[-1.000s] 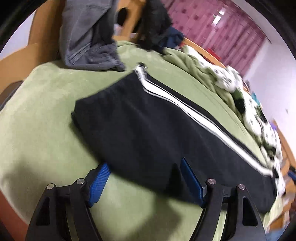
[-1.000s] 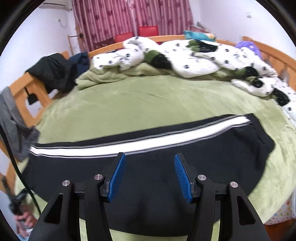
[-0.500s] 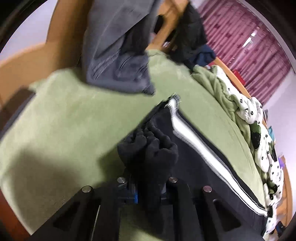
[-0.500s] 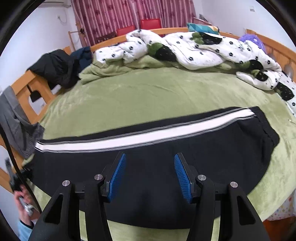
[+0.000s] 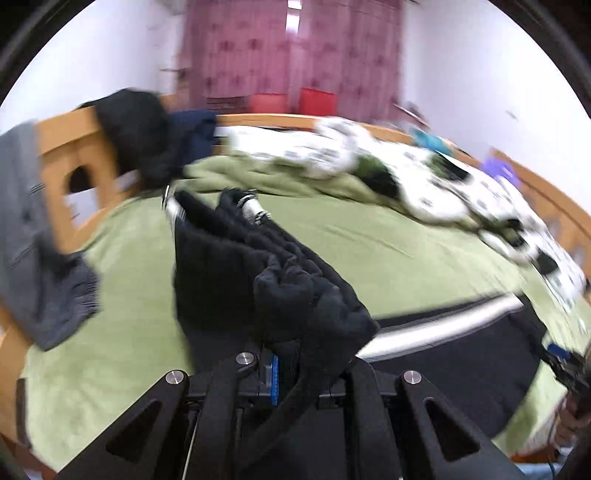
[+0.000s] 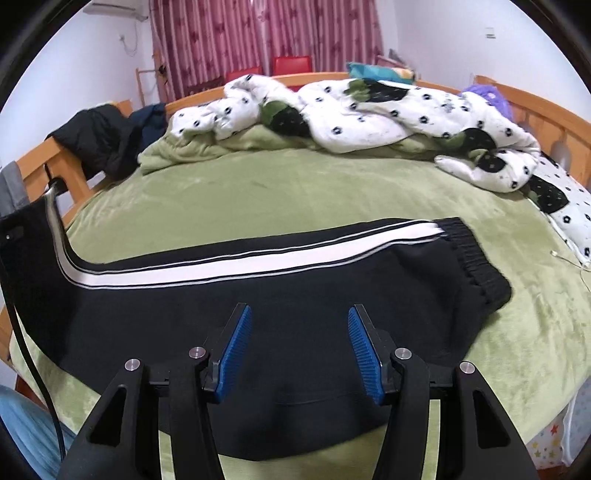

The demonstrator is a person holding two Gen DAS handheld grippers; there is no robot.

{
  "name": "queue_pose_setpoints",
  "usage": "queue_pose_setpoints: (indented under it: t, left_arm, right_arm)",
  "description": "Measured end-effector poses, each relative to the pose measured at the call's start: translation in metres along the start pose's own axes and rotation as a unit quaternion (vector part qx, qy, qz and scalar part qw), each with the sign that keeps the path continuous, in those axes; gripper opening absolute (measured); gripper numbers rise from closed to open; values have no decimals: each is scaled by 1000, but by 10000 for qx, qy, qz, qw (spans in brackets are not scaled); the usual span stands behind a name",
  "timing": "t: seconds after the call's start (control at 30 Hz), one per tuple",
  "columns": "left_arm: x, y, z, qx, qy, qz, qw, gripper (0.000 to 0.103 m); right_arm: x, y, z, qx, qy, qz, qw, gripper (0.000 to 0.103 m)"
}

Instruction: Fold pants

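A: What is at the left of the scene?

B: A grey garment (image 5: 33, 236) hangs over the wooden bed frame (image 5: 70, 147), with a black jacket (image 6: 96, 136) draped further along the rail. The left gripper (image 5: 286, 373) is clenched on a bunched end of the black pants (image 6: 295, 314), and that end is lifted off the bed in a crumpled fold. This view is blurred.

A: And the rest of the pants?

B: They lie flat across the green blanket (image 6: 277, 192) that covers the bed. A broad white stripe (image 6: 258, 258) runs along the leg from the raised left end to the ribbed waistband (image 6: 472, 258) at the right.

A: Where is the right gripper?

B: The right gripper (image 6: 299, 347) hangs over the middle of the pants, near their closer edge. Its blue pads (image 6: 236, 347) stand apart and hold nothing.

A: What lies beyond?

B: A white quilt (image 6: 369, 107) with dark spots is heaped along the far side of the bed. Behind it hang pink curtains (image 6: 266, 33).
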State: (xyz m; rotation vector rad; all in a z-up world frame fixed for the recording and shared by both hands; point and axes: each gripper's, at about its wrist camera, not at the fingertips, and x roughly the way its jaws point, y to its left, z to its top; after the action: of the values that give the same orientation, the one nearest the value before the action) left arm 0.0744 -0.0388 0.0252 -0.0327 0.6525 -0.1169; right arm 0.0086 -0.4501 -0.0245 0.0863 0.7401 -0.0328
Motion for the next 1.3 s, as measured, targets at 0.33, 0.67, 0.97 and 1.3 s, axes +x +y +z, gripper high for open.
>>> queue_pose_setpoints:
  t: [0.33,0.67,0.97,1.3]
  left_arm:
    - [94,-150,-139,76,1176,-347,9924,11]
    - [0,-68,-122,463,499,-613,9958,77]
    - [-13,36,-94,654,582,466,9951,77]
    - [23,109,-148,-977,1236,-551,9860,77]
  right_arm:
    - [-17,-34,-16,447,-39,69,9990,54]
    - [9,28,-6,273,305,610,9973,54]
    - [83,134,-23,6,1368,1336,9815,54]
    - [93,161,-64,-518,1560,804,9831,26]
